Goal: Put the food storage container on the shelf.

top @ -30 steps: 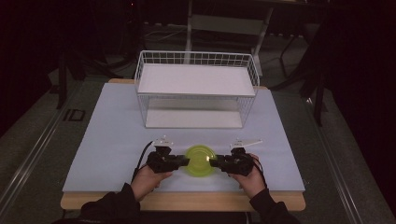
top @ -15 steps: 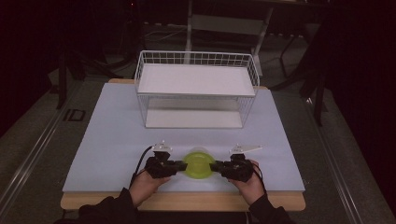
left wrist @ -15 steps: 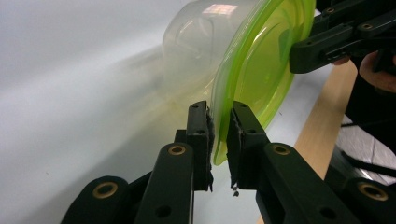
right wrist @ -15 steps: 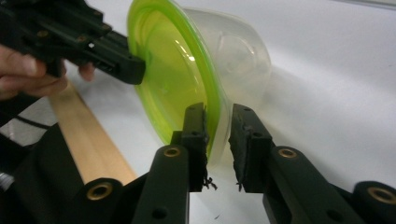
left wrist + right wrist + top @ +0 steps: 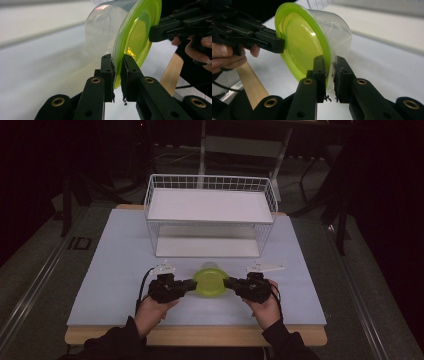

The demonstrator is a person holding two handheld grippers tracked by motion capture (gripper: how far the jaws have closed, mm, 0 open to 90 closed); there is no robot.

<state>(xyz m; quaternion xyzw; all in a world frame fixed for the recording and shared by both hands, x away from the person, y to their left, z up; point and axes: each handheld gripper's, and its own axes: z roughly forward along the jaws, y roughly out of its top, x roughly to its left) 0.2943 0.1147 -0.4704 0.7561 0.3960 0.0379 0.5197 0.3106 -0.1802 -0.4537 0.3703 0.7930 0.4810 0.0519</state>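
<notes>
Change: container [image 5: 210,281] lifted and tipped since half a second ago, green lid now turned toward the person, hands a little higher over the mat.
Container: clear tub with lime-green lid [image 5: 136,37], held on its side between both grippers, above the near middle of the grey-blue mat [image 5: 115,265].
Left gripper [image 5: 189,284]: jaws clamped on the lid's rim at the container's left edge.
Right gripper [image 5: 227,283]: jaws clamped on the rim at the opposite edge.
Wire basket [image 5: 210,215]: white, beyond the container, well apart.
</notes>
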